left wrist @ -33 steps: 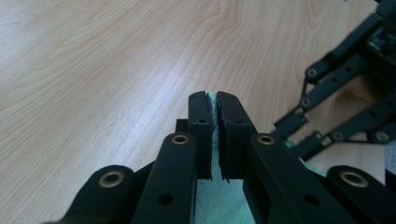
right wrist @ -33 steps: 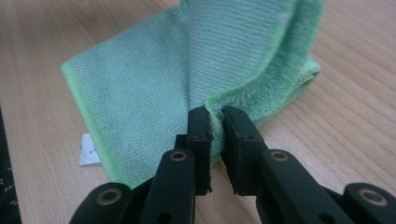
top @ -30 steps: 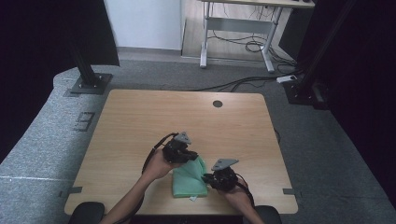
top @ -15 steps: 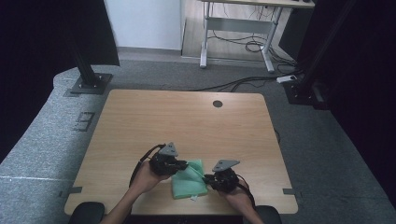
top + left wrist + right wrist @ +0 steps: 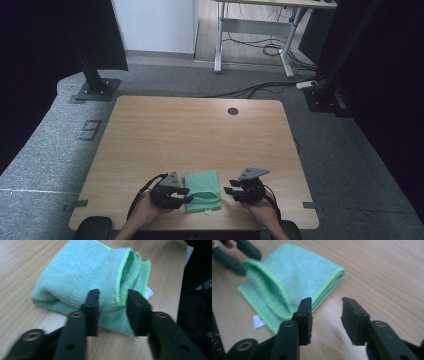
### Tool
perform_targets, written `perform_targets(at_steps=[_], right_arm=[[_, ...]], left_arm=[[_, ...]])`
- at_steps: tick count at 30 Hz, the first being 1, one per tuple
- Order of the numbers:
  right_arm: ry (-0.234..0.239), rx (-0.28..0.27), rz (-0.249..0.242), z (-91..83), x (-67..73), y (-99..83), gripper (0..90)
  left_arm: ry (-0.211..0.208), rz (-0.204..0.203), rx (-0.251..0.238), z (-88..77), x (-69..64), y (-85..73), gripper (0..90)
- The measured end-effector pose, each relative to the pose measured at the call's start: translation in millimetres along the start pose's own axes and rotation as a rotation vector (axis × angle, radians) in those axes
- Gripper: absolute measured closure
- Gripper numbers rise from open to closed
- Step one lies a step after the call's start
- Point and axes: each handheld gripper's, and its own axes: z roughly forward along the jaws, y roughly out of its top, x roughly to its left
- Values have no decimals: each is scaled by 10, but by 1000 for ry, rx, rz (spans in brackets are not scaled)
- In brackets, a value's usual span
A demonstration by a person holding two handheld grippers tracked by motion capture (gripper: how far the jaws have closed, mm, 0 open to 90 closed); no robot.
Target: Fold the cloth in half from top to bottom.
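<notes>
- Cloth [image 5: 202, 191]: green, folded, lies flat at lower centre of the high view, on the near edge of the table [image 5: 200, 130], between the two grippers.
- L gripper [image 5: 183, 195]: at the cloth's left edge. Jaws have just been opening; in the left gripper view [image 5: 112, 311] they stand apart w/ a folded corner of the cloth [image 5: 95, 272] between them, and I judge the pads don't press it now.
- R gripper [image 5: 230, 191]: just beside the cloth's right edge, apart from it. Jaws also just been opening; in the right gripper view [image 5: 325, 318] nothing but bare wood between them, the cloth [image 5: 287, 277] off to upper left.
- Key relation: cloth's long axis runs near-to-far in the high view, so each gripper faces a long side. L is nearer, already straddling a corner; R would need a short move sideways to reach its edge.
- Hard to tell: whether the L jaws graze the fabric (blur, jaws cover the contact spot); layer count at the fold; small white tag [image 5: 258, 322] at the near edge partly tucked under.
</notes>
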Motion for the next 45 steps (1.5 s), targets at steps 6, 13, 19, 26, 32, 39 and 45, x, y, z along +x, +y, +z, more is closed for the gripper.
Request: perform_targets(at_steps=[6, 13, 19, 26, 32, 39, 45], right_arm=[[-29, -4, 1, 101, -26, 133, 423], [-35, 13, 11, 350, -6, 295, 296], [-8, 69, -8, 436, 75, 218, 248], [-28, 118, -49, 454, 161, 53, 217], [-58, 123, -75, 488, 169, 55, 182], [-74, 112, -35, 589, 54, 118, 164], [-114, 106, -4, 700, -60, 233, 165]], left_arm=[[24, -27, -76, -204, 57, 119, 368], [130, -142, -101, -72, 374, 219, 242], [188, -178, -2, 148, 349, 23, 161], [225, -187, 42, 240, 302, -80, 127], [268, -154, 62, 296, 353, -35, 90], [319, -155, 38, 371, 628, 83, 77], [337, -163, 20, 425, 868, 199, 77]])
